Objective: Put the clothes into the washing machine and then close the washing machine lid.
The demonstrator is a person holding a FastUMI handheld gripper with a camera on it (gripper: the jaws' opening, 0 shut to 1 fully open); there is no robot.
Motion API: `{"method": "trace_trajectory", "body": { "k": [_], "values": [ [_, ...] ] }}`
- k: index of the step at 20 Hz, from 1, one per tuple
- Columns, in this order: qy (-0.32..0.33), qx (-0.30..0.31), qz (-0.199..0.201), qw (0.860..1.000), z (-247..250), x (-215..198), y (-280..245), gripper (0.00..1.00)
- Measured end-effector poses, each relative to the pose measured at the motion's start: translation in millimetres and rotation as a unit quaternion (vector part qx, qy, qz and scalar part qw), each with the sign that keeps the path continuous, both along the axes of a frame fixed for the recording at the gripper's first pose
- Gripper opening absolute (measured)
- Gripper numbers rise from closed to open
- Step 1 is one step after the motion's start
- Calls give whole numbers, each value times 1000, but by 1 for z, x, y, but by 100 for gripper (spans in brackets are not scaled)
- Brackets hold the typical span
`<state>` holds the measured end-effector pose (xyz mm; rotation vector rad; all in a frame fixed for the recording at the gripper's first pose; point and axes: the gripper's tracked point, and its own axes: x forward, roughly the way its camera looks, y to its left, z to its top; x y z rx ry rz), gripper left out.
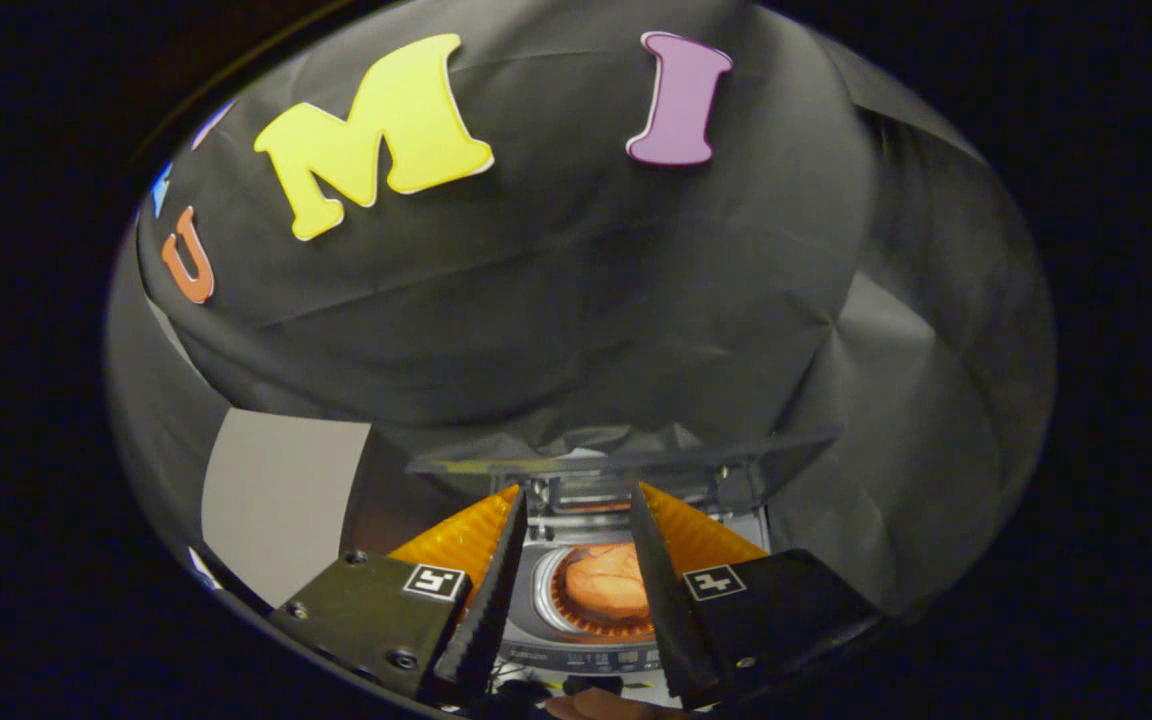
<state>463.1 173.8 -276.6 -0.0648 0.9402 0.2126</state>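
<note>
Here, in the gripper view, your gripper (571,520) hangs above a small washing machine (591,655), looking down along its two fingers (491,590) into the open top. The jaws stand apart with nothing pressed between them; the gap between the fingertips frames the back edge of the machine, and the drum opening sits lower down between the two fingers. Neither finger touches the machine as far as you can see.

The clothes (604,585) lie inside the drum (548,600), an orange bundle resting within the round, ribbed rim of the tub, framed by the fingers and below them. You can see only part of the bundle, since the fingers cover the sides of the drum.

The washing machine lid (626,455) is up: it stands raised at the back of the machine, just beyond the fingertips, seen nearly edge-on as a dark flat panel with its hinges under it. A strip of controls (586,660) runs along the front of the machine, nearest to you. Behind the machine hangs the black cloth wall (576,300), and a pale grey panel (276,490) shows beside the machine, past the finger on that side
</note>
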Motion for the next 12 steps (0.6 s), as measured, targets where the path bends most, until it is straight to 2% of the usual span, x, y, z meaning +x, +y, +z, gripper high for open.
{"method": "trace_trajectory", "body": {
  "k": [5, 12],
  "values": [
    [9, -7, 7, 1000, -8, 32, 10, 66],
    [50, -13, -11, 999, -43, 50, 3, 65]
  ]
}}
